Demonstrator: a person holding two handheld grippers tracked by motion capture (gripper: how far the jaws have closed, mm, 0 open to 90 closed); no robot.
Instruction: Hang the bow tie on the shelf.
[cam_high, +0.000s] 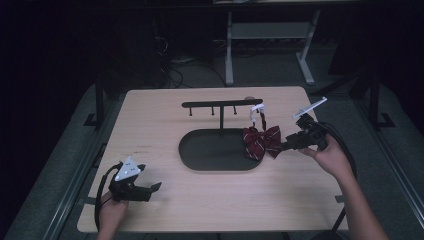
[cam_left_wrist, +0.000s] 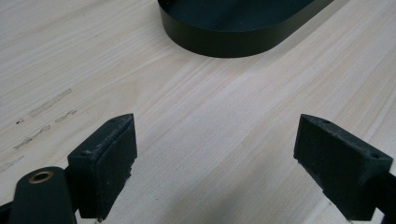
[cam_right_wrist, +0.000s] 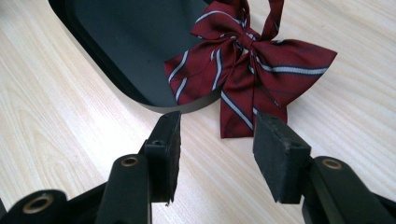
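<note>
High view shows a wooden table with a black oval tray near its middle, and from the tray rises a thin post carrying a black hook bar with small pegs under it. A dark red striped bow tie hangs by its strap from a white clip at the bar's right end, so the bow droops over the tray's right rim toward the table's right edge, partly above the tray and partly above bare wood. The right gripper is held by a hand coming in from the right edge, its jaws aimed level at the bow; that low, sideways approach looks chosen to meet the hanging fabric from the side. Right gripper view has the jaws part open with only wood between them, the bow tie just beyond the pads and not touched, its tails hanging closest. Nothing is gripped yet, so I judge the reach to be near its end, with the closing on the cloth to come. The left gripper rests near the table's front left corner, well apart from the tray. Left gripper view shows it spread wide over bare wood, the tray ahead, seemingly parked out of the way.
</note>
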